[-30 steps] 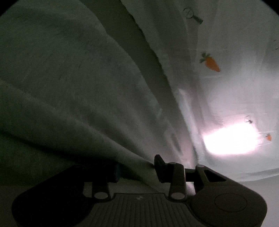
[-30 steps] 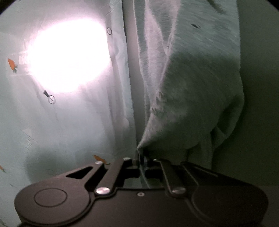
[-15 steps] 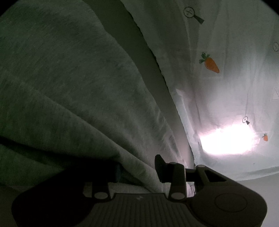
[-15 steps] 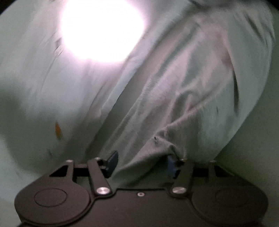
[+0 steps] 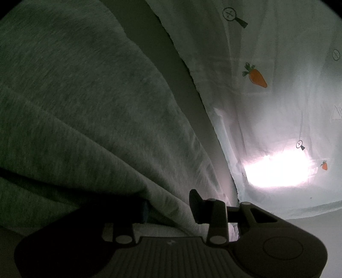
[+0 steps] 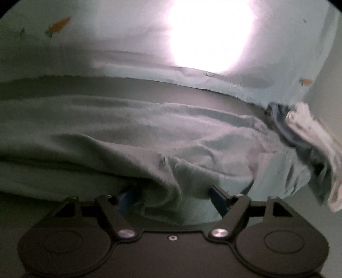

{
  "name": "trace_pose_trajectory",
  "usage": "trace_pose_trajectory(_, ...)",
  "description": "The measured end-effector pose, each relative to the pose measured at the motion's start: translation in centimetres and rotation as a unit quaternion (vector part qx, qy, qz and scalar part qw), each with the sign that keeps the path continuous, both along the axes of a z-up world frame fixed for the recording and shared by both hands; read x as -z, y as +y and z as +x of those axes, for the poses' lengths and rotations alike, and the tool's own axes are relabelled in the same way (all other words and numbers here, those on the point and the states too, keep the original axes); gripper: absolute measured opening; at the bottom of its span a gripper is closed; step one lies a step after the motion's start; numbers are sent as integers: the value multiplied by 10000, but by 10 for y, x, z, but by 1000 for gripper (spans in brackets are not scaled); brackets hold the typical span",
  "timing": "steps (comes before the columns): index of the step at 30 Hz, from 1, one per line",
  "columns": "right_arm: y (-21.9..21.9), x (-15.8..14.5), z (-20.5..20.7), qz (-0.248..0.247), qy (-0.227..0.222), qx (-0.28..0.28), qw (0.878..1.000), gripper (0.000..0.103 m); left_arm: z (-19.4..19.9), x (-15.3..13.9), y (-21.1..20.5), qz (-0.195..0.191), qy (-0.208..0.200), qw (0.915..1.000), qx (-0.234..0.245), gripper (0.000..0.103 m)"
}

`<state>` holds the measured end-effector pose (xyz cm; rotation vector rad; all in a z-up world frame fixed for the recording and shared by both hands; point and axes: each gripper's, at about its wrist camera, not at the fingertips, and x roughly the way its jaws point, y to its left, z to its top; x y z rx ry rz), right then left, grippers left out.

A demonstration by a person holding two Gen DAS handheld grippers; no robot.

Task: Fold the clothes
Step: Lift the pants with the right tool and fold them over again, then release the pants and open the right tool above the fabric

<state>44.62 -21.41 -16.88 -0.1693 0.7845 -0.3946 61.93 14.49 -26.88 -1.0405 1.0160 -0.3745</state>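
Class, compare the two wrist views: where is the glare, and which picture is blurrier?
Left wrist view: dim, fairly sharp; a blown-out glare patch on the carrot-print sheet, the grey garment in shadow. Right wrist view: a bigger glare at top centre, the garment and sheet soft with blur, so it is blurrier.

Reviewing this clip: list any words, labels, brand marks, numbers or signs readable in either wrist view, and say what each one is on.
No readable text in either view.
Pale printed sheet: only pictures, orange carrots and magnifying-glass motifs; a faint triangular outline at the right edge is too dim to read.
Left gripper: a tiny pale mark on its ribbed body, too small to read.
Grey knit garment: no label visible.
Right wrist view: blurred, no lettering.
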Motion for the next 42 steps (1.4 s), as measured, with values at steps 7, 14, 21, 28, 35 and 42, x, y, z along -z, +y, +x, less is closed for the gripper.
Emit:
trace_pose_trajectory(7, 3, 18, 29, -1166, 202, 85, 9929, 88, -2, -3, 0, 108, -43, 9999, 60, 40)
trace_pose_trajectory(14, -12, 2, -17, -1509, 287, 548, 9866, 89, -23, -24, 17, 1016, -230, 9945, 130, 41)
trace_pose_trajectory(21, -19, 5, -49, -1361, 407, 554, 9883, 90, -70, -40, 78, 1895, -308, 9793, -634, 43)
trace_pose_trajectory(28, -18, 15, -62, -1445, 514, 432, 9872, 92, -109, -50, 149, 2426, 4, 9451, -2190, 53)
trace_pose_trajectory(35, -17, 18, -71, -1405, 278, 571, 9880, 96, -133, -42, 192, 2243, 214, 9234, -3107, 56)
trace_pose_trajectory(42, -21, 27, -85, -1134, -349, 1050, 9874, 100, -136, -31, 212, 1891, 168, 9205, -3415, 30)
